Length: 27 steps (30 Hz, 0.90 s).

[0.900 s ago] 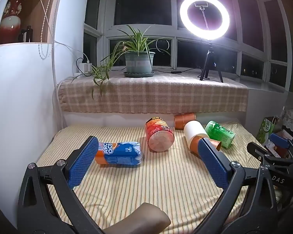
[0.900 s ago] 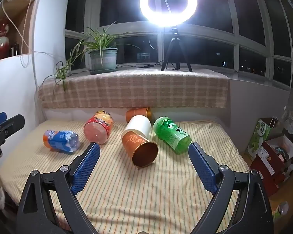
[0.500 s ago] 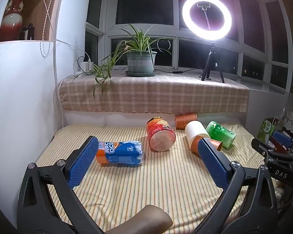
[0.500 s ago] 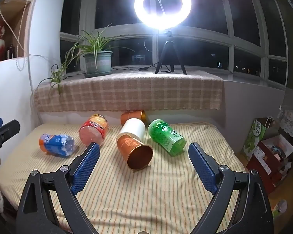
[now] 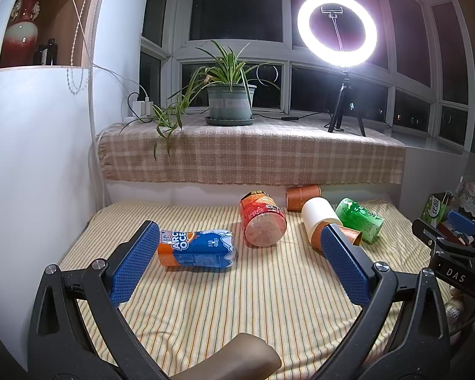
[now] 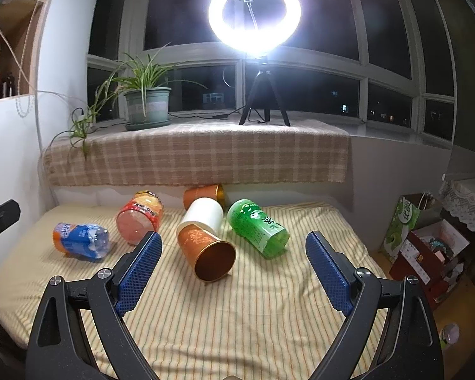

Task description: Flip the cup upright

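Both grippers spread wide, empty: right gripper [image 6: 232,267] above the striped mat [image 6: 269,316], left gripper [image 5: 237,262] likewise. Cup [image 6: 205,248] lies on its side just beyond the right fingertips at 12 o'clock, open mouth toward the camera, white cylinder [image 6: 204,215] touching its base. Green can [image 6: 258,228] near at 1 o'clock, blue bottle [image 6: 79,240] well apart at 10; bare mat below, reaching the near edge.

Bare striped mattress [image 6: 269,316] lies open before the right gripper [image 6: 232,269]. Toward twelve o'clock the orange cup [image 6: 205,250] lies first — hemmed by the green can [image 6: 258,228] at one, the red can [image 6: 139,218] at eleven.
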### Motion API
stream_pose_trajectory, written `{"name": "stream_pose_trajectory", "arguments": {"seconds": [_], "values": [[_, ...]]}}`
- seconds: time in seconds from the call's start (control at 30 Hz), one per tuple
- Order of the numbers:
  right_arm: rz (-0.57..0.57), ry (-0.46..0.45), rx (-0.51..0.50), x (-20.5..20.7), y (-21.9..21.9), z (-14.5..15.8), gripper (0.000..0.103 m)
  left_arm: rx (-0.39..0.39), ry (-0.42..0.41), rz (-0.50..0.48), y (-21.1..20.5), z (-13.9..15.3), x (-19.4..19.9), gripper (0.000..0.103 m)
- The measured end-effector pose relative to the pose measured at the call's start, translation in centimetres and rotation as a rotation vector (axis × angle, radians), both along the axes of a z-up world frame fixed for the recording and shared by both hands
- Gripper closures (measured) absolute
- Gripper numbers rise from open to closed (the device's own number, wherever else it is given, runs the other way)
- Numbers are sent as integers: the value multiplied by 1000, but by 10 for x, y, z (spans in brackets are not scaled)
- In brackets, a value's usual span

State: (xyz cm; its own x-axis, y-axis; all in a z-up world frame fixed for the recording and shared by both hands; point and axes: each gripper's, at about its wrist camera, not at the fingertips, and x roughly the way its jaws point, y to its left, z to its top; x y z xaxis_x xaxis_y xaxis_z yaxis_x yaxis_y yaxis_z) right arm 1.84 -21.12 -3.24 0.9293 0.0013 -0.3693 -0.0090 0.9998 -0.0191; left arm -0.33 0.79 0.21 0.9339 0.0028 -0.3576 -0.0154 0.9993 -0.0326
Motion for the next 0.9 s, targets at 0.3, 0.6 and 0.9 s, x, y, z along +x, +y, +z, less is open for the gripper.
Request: {"name": "stream_pose_trajectory", "arguments": {"seconds": [0.3,0.6,0.9], "values": [[-21,-3,-4,1,-1,2,11,-2,-1,0,0,0,0,0],[-24,-2,-7,1,0,1,11,-3,1,0,2,-1,2,0],[-20,-2,-15,1,1,1,11,-4,1,1,2,-1,2,0]]}}
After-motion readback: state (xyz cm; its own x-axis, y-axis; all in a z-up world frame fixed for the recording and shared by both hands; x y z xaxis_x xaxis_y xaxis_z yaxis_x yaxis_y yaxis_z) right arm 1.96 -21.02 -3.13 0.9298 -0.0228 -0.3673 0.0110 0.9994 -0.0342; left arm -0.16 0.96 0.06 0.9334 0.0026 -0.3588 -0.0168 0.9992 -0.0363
